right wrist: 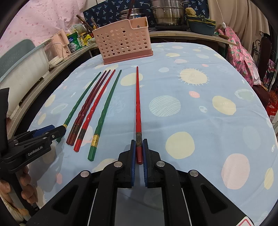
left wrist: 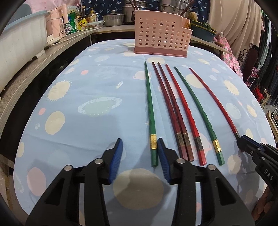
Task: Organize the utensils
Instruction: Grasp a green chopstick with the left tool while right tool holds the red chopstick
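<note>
Several chopsticks lie side by side on the blue planet-print tablecloth (left wrist: 97, 90). My left gripper (left wrist: 139, 141) stands open around the butt end of the leftmost green chopstick (left wrist: 150, 111). That stick lies against the right pad, and the left pad is well clear of it. Beside it lie two dark red chopsticks (left wrist: 171, 107), a red one (left wrist: 184, 107) and a second green one (left wrist: 199, 107). My right gripper (right wrist: 139, 144) is shut on the butt of the separate red chopstick (right wrist: 138, 104), which rests along the cloth. A pink perforated utensil holder (left wrist: 159, 34) stands upright at the far end.
A wooden counter (left wrist: 34, 69) runs along the left with a white tub (left wrist: 19, 40), bottles and steel pots (right wrist: 166, 13). Hanging clothes (left wrist: 243, 26) crowd the right side. A person's hand (right wrist: 10, 187) holds the left gripper's handle. The holder (right wrist: 121, 43) stands beyond the chopstick tips.
</note>
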The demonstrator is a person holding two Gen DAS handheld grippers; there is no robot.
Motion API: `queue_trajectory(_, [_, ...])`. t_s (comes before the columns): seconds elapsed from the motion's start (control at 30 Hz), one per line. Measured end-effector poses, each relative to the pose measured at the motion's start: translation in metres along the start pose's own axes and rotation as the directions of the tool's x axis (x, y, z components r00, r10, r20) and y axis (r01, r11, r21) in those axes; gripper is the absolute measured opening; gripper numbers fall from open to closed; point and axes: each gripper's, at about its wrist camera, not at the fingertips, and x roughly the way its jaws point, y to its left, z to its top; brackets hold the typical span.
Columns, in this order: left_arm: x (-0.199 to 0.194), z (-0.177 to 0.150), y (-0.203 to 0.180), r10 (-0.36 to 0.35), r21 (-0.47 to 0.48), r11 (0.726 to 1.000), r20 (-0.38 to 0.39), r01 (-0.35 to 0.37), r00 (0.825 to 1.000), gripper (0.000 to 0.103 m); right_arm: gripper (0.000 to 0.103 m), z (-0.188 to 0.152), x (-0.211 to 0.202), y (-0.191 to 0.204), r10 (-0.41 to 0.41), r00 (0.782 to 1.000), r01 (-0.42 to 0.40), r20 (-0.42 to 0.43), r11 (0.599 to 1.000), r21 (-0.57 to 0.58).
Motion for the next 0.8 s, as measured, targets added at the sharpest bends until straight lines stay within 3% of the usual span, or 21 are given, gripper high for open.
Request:
queue_trajectory(0.17, [0.000, 0.002, 0.006, -0.016, -0.015, 1.000, -0.006, 0.016, 1.000, 0.009, 0.007, 0.000, 0.000, 0.000, 0.001, 1.000, -0.001, 0.000, 1.000, 0.001])
queue_trajectory(0.53, [-0.006, 0.006, 0.011, -0.033, -0.027, 0.999, -0.003, 0.033, 0.999, 0.007, 0.007, 0.004, -0.008, 0.001, 0.005, 1.000, -0.005, 0.019, 1.000, -0.004])
queue_trajectory(0.8, [-0.033, 0.022, 0.012, -0.051, -0.037, 0.998, 0.052, 0.053, 0.997, 0.007, 0.007, 0.025, -0.030, -0.004, 0.004, 0.996, -0.004, 0.090, 1.000, 0.000])
